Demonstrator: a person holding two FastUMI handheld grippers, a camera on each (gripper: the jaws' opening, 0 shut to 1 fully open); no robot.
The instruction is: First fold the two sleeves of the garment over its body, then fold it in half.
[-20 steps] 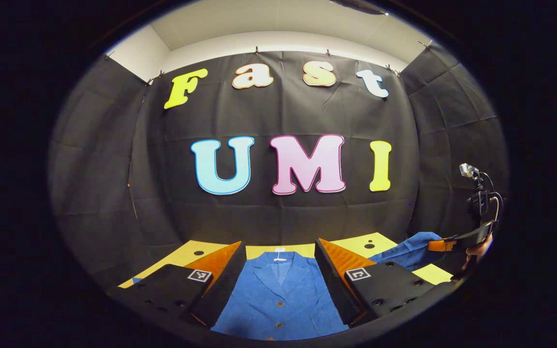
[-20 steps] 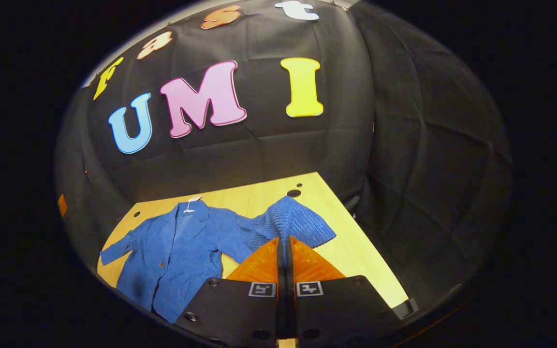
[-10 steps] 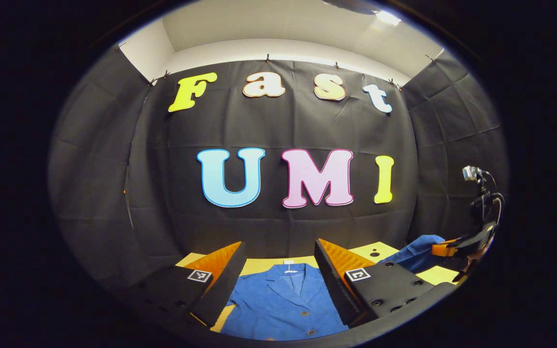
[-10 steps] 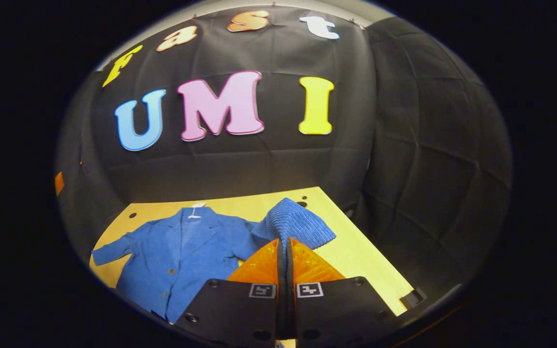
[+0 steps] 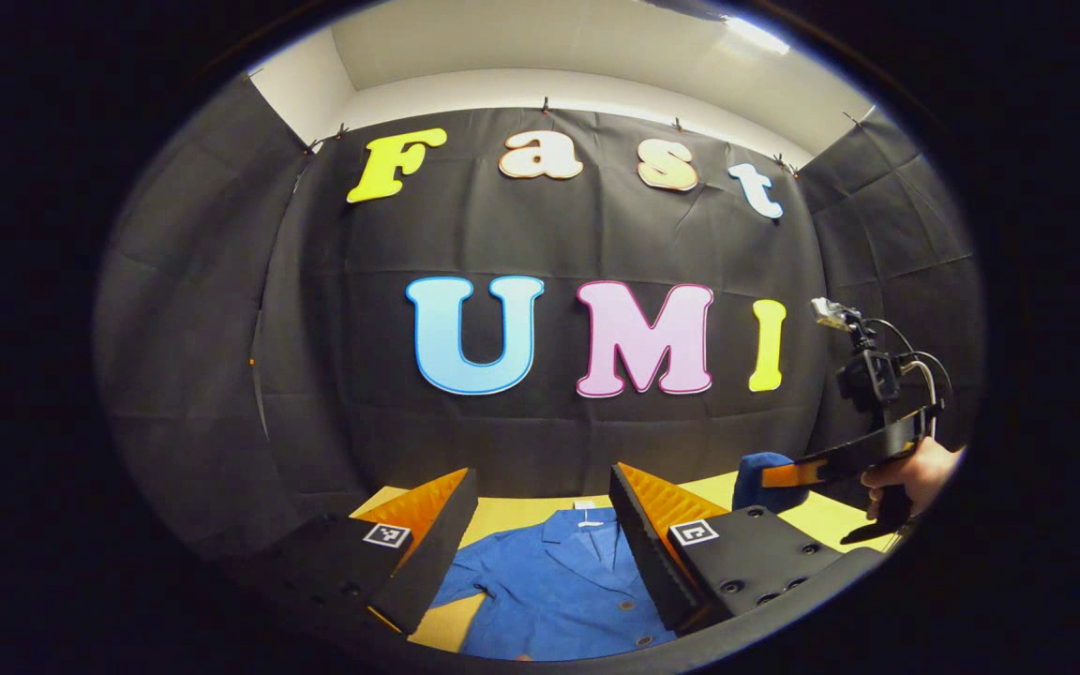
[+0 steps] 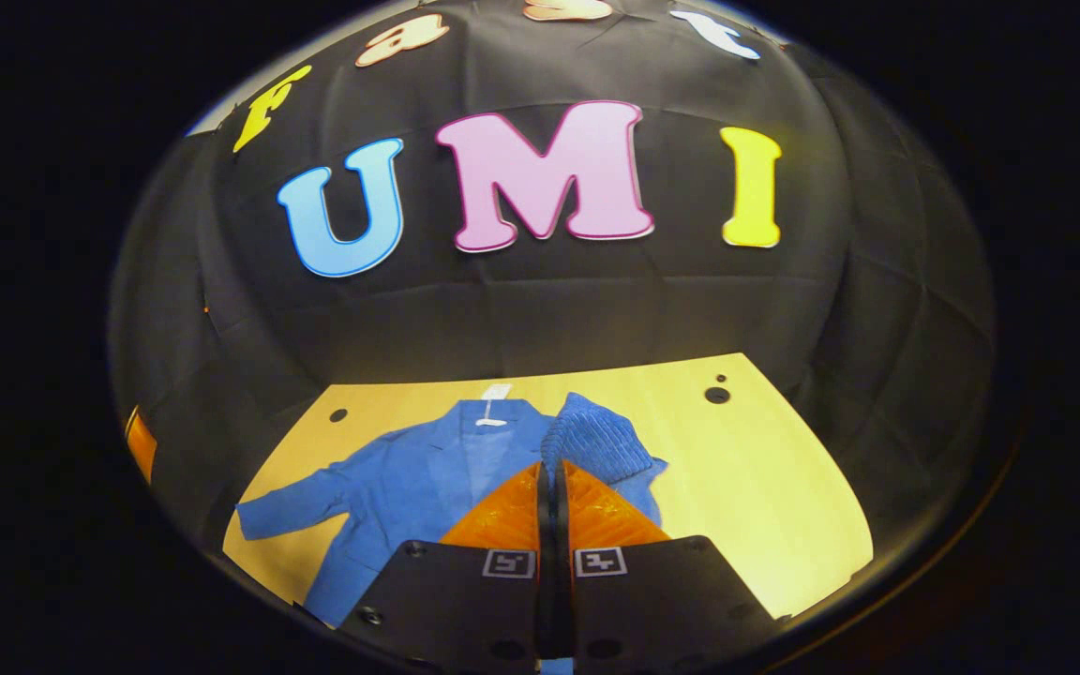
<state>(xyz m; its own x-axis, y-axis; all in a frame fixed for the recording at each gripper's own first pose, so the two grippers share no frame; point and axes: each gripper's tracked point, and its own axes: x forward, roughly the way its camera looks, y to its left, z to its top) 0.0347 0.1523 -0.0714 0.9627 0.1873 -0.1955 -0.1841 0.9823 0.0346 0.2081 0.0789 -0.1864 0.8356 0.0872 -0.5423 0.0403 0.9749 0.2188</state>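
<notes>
Pinching the sleeve (image 6: 596, 445) in my right claw (image 6: 554, 487), clamped tight and raised so it clears the jacket (image 6: 409, 487) at lower centre, while my left claw (image 5: 540, 525) waits apart.

From low over the worktop (image 5: 521, 511) our left gripper view faces the back wall nearly level, while our right gripper view looks down from higher; both share the blue jacket (image 6: 409, 478).
</notes>
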